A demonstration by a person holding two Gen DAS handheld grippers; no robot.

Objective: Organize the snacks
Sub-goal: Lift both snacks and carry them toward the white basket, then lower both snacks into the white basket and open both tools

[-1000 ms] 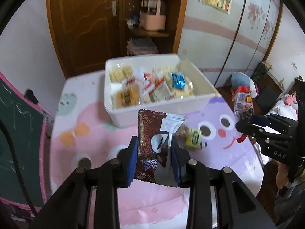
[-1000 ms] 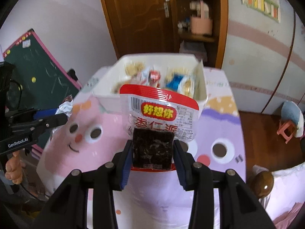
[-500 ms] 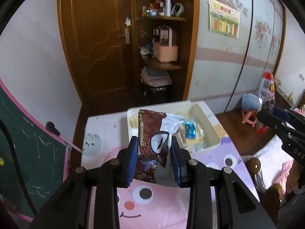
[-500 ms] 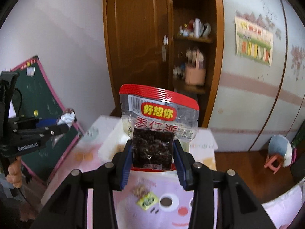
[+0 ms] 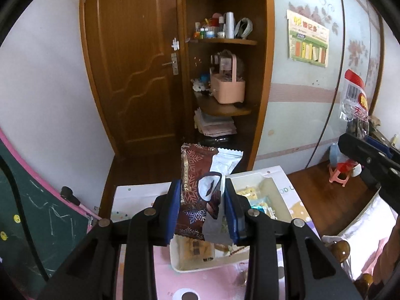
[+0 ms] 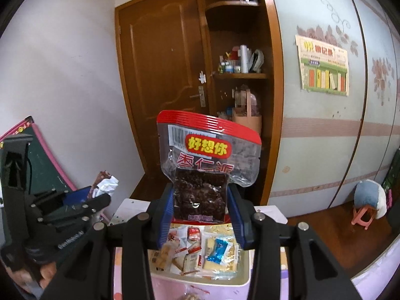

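My left gripper (image 5: 202, 208) is shut on a brown snowflake-print snack packet with a silver end (image 5: 197, 187), held upright high above the table. My right gripper (image 6: 201, 212) is shut on a clear bag with a red top and dark fruit pieces (image 6: 202, 165). Below both sits the white snack box (image 5: 282, 182), filled with several small wrapped snacks (image 6: 217, 250). The right gripper and its bag (image 5: 356, 105) show at the right edge of the left wrist view. In the right wrist view the left gripper (image 6: 82, 200) appears at the left with its packet (image 6: 103, 182).
The box stands on a table with a pink and purple cartoon cover (image 5: 160, 280). Loose snack bits lie in front of the box (image 6: 192, 296). A green chalkboard (image 5: 30, 225) leans at the left. Behind are a wooden door (image 5: 135, 75), open shelves (image 5: 225, 75) and a small stool (image 6: 365, 215).
Both grippers have risen well above the table with their packets still gripped. The snack box has dropped from mid-frame to low in both views, and the door and shelves now fill them.
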